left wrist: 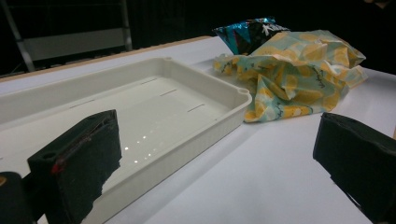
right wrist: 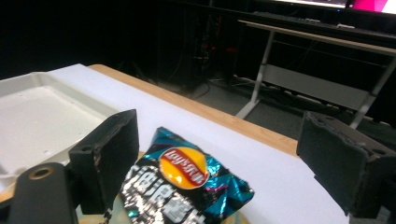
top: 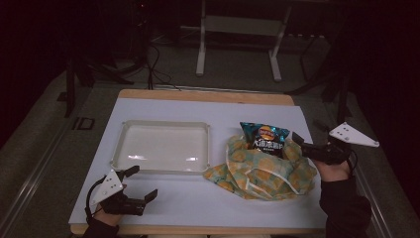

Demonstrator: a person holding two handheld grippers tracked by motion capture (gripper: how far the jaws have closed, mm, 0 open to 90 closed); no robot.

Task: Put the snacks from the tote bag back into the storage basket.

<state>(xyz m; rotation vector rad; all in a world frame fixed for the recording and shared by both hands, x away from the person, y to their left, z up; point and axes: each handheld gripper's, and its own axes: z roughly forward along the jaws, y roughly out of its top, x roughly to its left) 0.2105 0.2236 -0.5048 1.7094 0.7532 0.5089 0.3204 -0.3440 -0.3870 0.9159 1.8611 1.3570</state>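
Left hand-held gripper (top: pixel 137 183) wide open, idling on the worktop (top: pixel 198 208) near the tray (top: pixel 163 125). Chip packet (top: pixel 265 136) poking from the cloth bag (top: pixel 262 168), right hand-held gripper (right wrist: pixel 219 154) wide around it. Could crush chips or drag the bag along.

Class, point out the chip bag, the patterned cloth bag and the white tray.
chip bag (right wrist: pixel 183 168): right gripper view, on the red and yellow logo.
cloth bag (top: pixel 262 171): high view, on the crumpled middle of the fabric.
tray (left wrist: pixel 224 114): left gripper view, on the near side wall by its corner.
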